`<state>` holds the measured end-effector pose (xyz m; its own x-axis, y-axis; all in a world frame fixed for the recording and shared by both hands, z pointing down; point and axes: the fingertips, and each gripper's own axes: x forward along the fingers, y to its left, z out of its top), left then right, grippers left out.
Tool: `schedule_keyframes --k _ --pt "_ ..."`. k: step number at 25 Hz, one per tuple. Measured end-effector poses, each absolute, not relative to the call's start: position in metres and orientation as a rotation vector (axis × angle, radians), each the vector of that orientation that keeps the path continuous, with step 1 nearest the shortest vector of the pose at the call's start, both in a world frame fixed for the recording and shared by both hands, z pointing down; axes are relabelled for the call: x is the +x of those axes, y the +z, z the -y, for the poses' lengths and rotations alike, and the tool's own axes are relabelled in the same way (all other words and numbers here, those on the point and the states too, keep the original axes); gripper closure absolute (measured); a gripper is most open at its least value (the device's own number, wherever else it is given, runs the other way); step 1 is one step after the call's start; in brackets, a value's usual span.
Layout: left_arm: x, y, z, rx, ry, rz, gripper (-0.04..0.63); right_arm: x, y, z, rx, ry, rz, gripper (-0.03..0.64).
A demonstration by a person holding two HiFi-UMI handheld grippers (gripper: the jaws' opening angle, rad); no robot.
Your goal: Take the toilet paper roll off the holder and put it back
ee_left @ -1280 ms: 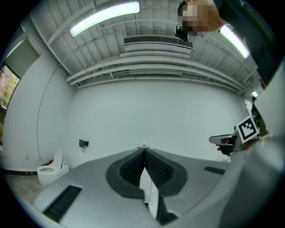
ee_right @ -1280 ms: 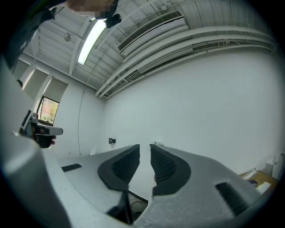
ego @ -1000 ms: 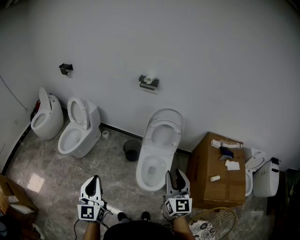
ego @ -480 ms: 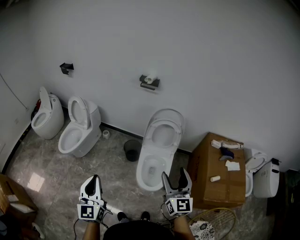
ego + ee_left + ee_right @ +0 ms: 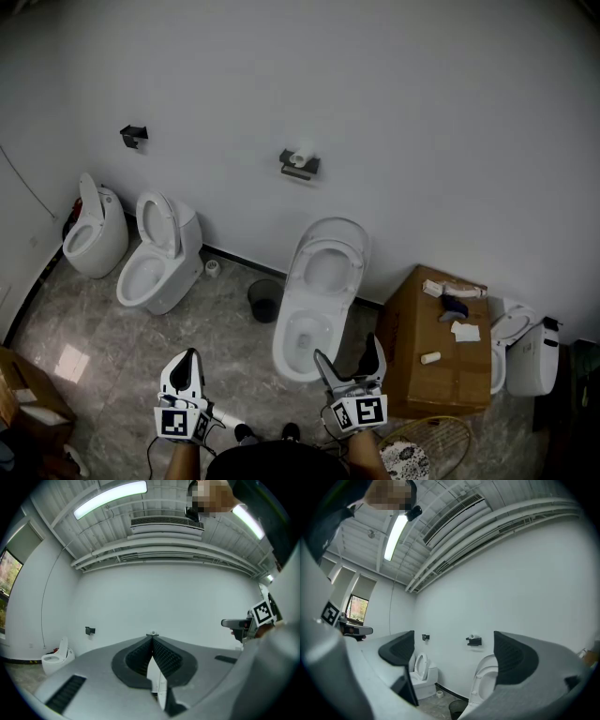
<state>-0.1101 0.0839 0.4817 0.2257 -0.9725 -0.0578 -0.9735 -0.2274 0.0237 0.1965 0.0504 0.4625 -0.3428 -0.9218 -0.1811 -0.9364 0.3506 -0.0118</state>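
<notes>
A white toilet paper roll (image 5: 301,157) sits on a black holder (image 5: 298,168) fixed to the far wall above the middle toilet. The right gripper view shows the same roll (image 5: 474,636) and holder (image 5: 474,641) far off between the jaws. Both grippers hang low at the near edge of the head view, well short of the wall. My left gripper (image 5: 190,358) is shut, its pads meeting (image 5: 152,641) with nothing in them. My right gripper (image 5: 345,351) is open; its jaws have just been opening, and nothing is between them (image 5: 454,645).
A white toilet (image 5: 317,298) stands straight ahead, with a dark bin (image 5: 264,301) to its left. Two more toilets (image 5: 157,251) stand at the left under a second black holder (image 5: 132,137). A cardboard box (image 5: 441,345) with small items stands at the right.
My right gripper's jaws have spread from nearly shut to wide apart. The left gripper and the roll on its holder have not moved.
</notes>
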Motion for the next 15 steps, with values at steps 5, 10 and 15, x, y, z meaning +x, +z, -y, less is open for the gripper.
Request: schedule_keyframes --k 5,10,15 --pt "-0.111 0.482 -0.083 -2.450 0.086 -1.954 0.592 0.190 0.459 -0.049 -1.658 0.157 -2.471 0.038" --pt "-0.117 0.481 -0.085 -2.434 0.091 -1.955 0.592 0.188 0.459 -0.049 -1.679 0.167 -2.470 0.037" --pt "-0.124 0.462 -0.083 -2.411 0.195 -1.946 0.592 0.184 0.457 -0.047 -1.698 0.150 -2.465 0.037"
